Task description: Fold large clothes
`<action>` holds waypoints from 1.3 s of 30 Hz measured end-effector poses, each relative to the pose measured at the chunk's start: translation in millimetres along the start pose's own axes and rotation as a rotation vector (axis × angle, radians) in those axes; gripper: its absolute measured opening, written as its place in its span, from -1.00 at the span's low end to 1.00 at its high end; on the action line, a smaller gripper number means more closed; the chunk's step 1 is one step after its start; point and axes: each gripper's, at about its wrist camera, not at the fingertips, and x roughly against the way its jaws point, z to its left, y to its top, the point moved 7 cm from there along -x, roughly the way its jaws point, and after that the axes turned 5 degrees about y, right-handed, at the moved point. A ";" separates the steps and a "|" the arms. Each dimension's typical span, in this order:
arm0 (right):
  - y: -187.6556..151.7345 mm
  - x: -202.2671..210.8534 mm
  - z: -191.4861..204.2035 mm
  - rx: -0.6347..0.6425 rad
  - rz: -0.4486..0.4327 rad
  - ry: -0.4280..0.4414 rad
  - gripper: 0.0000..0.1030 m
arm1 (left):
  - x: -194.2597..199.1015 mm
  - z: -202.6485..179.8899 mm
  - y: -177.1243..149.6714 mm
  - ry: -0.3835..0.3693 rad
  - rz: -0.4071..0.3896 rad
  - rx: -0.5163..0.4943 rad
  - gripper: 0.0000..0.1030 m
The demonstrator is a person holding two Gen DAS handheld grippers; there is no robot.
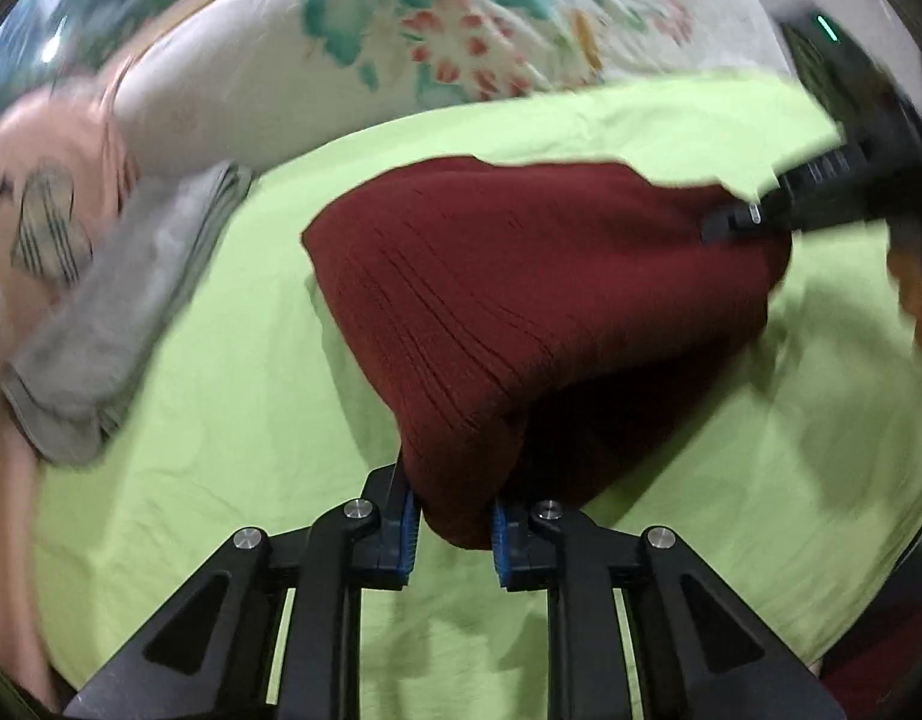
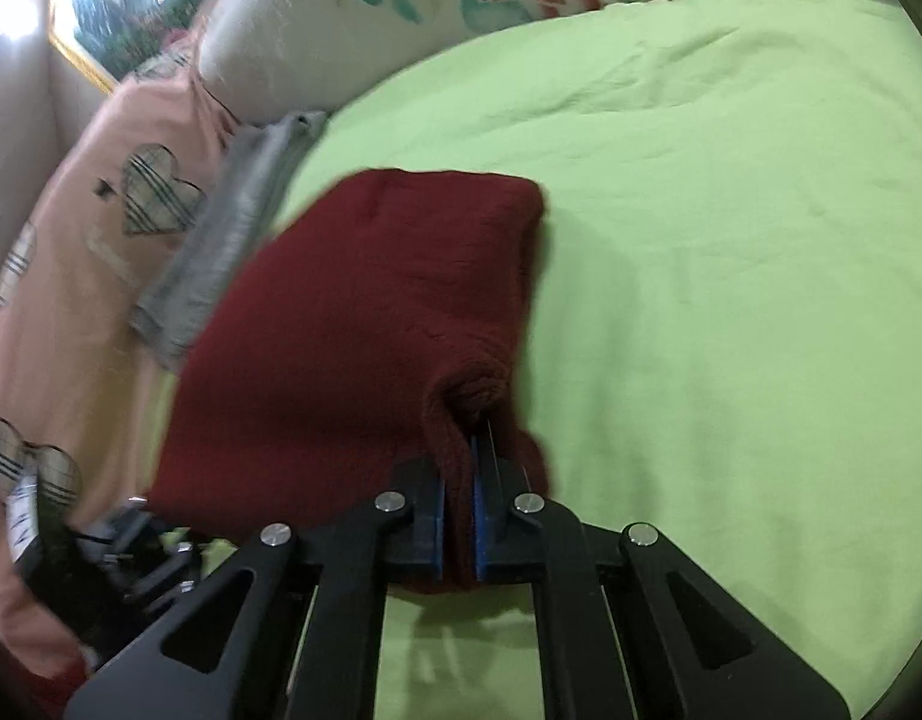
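Your left tongs (image 1: 455, 525) and right tongs (image 2: 458, 531) each pinch the sweater (image 2: 365, 324); open sheet (image 2: 730, 300) rightward, grey cloth (image 2: 233, 240) beside its left edge.

Lime-green sheet (image 2: 730, 240), floral pillow (image 1: 461, 42), pink heart-print bedding (image 2: 101, 252), framed picture (image 2: 101, 6)

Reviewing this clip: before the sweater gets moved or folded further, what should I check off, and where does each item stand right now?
1. Left gripper pinching the dark red sweater: ok.
2. Right gripper clamped on the sweater's edge: ok.
3. Sweater lifted off the green sheet between the grippers: ok, it hangs bunched.
4. Sweater clear of the grey folded cloth: cannot tell, overlapping in right view.
5. Bare sheet available for laying down: ok.
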 end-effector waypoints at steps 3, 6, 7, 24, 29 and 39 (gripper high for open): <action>-5.5 -11.1 -8.4 -0.022 0.030 0.015 -0.87 | -5.0 -5.3 -6.7 -0.005 0.023 -0.022 -0.64; -4.1 -5.3 -5.7 -0.052 0.016 0.064 -0.66 | 1.5 7.0 -7.7 -0.097 0.031 0.025 -0.58; -3.1 -1.8 -4.3 -0.055 0.011 0.071 -0.59 | 8.3 13.3 -8.5 -0.155 0.028 0.042 -0.51; 34.0 -36.9 60.7 -0.051 -0.009 0.199 -0.58 | -23.3 49.8 65.2 -0.703 -0.033 0.295 -0.84; 24.7 -49.9 19.8 -0.095 0.014 0.108 -1.00 | -52.3 11.7 46.3 -0.712 0.081 0.225 -1.00; 37.7 -47.2 -3.2 -0.075 -0.034 0.017 -1.00 | -60.2 -13.3 46.4 -0.663 0.103 0.224 -0.99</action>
